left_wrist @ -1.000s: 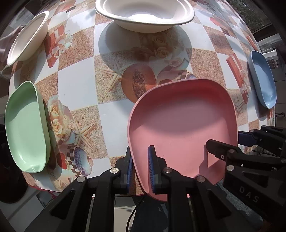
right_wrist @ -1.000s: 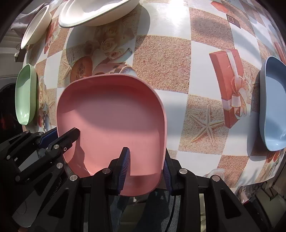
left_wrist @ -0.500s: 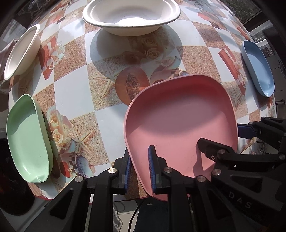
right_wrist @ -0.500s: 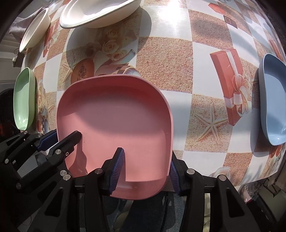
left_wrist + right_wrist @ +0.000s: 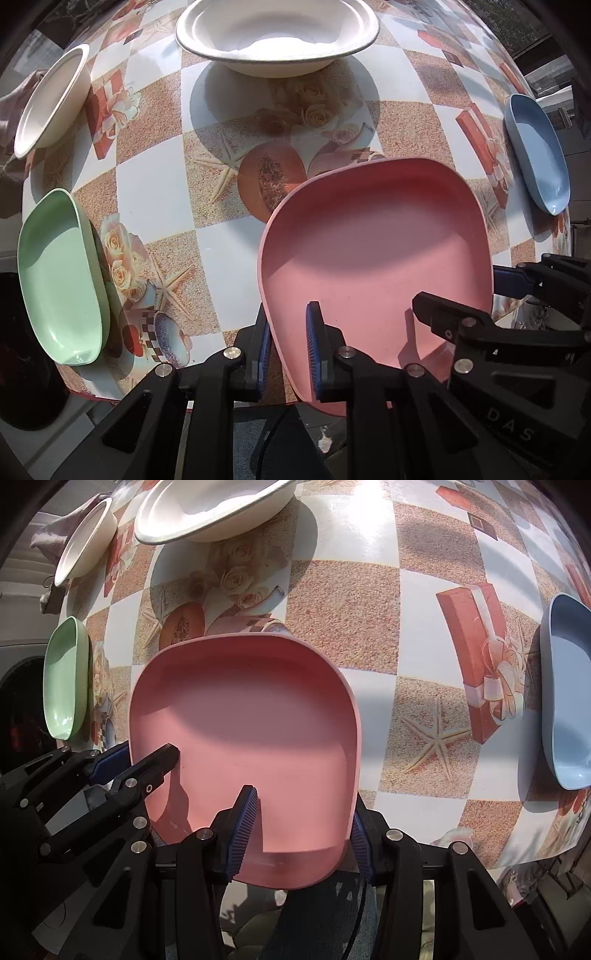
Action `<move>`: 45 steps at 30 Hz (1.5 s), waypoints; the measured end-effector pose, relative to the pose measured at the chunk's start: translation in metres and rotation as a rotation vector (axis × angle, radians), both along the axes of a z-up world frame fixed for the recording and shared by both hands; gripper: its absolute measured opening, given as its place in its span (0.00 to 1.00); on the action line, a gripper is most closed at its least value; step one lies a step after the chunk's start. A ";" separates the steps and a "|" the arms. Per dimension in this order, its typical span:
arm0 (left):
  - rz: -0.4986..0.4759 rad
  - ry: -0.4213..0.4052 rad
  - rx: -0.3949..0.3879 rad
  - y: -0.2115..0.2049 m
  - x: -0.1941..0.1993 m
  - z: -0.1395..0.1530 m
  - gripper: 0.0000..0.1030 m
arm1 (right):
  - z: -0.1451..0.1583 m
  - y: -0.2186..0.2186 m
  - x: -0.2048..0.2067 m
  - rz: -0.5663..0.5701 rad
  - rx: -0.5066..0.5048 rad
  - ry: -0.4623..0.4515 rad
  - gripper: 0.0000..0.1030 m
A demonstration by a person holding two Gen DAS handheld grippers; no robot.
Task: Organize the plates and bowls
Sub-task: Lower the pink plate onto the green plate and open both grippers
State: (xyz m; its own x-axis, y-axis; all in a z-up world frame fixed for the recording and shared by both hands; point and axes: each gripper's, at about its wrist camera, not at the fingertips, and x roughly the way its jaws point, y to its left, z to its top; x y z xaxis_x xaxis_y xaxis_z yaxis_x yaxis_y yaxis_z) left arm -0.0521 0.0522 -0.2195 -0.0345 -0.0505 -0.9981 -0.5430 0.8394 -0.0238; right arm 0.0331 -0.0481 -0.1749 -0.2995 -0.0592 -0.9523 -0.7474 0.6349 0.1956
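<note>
A pink square plate [image 5: 373, 240] sits low in both views, over the near edge of the table [image 5: 155, 192]. My left gripper [image 5: 289, 332] is shut on its near-left rim, one pad inside and one outside. My right gripper [image 5: 301, 823] straddles the plate's near-right corner. Its jaws are closing, and the inner pad still stands clear of the wall. A green plate [image 5: 55, 273] lies at the left and a blue plate [image 5: 535, 151] at the right. A large white bowl [image 5: 277, 33] and a smaller white bowl [image 5: 51, 99] stand at the back.
The tablecloth is checked, with printed roses, starfish and gift boxes. The table's near edge runs just under both grippers, with dark floor below. Open cloth lies between the pink plate [image 5: 243, 720] and the blue plate [image 5: 565, 694].
The right gripper's jaws spread wider around the pink plate's near rim and slid toward its right corner. The left gripper kept its hold and rose a little with the plate.
</note>
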 end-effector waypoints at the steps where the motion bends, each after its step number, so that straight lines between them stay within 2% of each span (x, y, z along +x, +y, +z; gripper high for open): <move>1: -0.022 -0.010 0.001 0.002 -0.001 0.003 0.18 | 0.002 0.002 0.003 -0.018 0.007 -0.001 0.50; 4: -0.068 -0.036 -0.019 0.015 -0.009 0.016 0.18 | 0.016 0.011 -0.001 -0.053 0.019 -0.013 0.50; 7: -0.072 -0.052 -0.016 0.040 -0.024 0.029 0.18 | 0.034 0.033 -0.023 -0.051 0.027 -0.028 0.50; 9: -0.047 -0.069 -0.018 0.065 -0.036 0.036 0.18 | 0.046 0.049 -0.040 -0.046 0.047 -0.033 0.50; 13: 0.007 -0.103 0.012 0.110 -0.068 0.054 0.18 | 0.056 0.086 -0.076 -0.052 0.076 0.019 0.50; 18: 0.062 -0.116 0.036 0.152 -0.115 0.062 0.18 | 0.070 0.119 -0.081 0.027 0.117 0.030 0.50; 25: 0.162 -0.118 0.046 0.184 -0.167 0.056 0.18 | 0.039 0.177 -0.126 0.083 0.100 0.060 0.50; 33: 0.191 -0.175 0.068 0.208 -0.178 0.055 0.18 | 0.018 0.203 -0.137 0.066 0.074 0.058 0.50; 36: 0.196 -0.218 0.082 0.218 -0.182 0.056 0.24 | 0.014 0.206 -0.137 0.047 0.093 0.086 0.50; 37: 0.203 -0.232 0.094 0.222 -0.186 0.058 0.28 | 0.013 0.209 -0.138 0.045 0.098 0.083 0.52; 38: 0.217 -0.249 0.099 0.226 -0.190 0.061 0.32 | 0.014 0.208 -0.137 0.047 0.103 0.073 0.71; 39: 0.229 -0.277 0.093 0.231 -0.195 0.065 0.44 | 0.016 0.208 -0.136 0.044 0.114 0.068 0.98; 40: 0.239 -0.307 0.088 0.236 -0.201 0.068 0.54 | 0.020 0.206 -0.134 0.036 0.133 0.069 1.00; 45: 0.298 -0.411 0.090 0.254 -0.239 0.097 0.68 | 0.032 0.193 -0.123 -0.006 0.146 0.019 1.00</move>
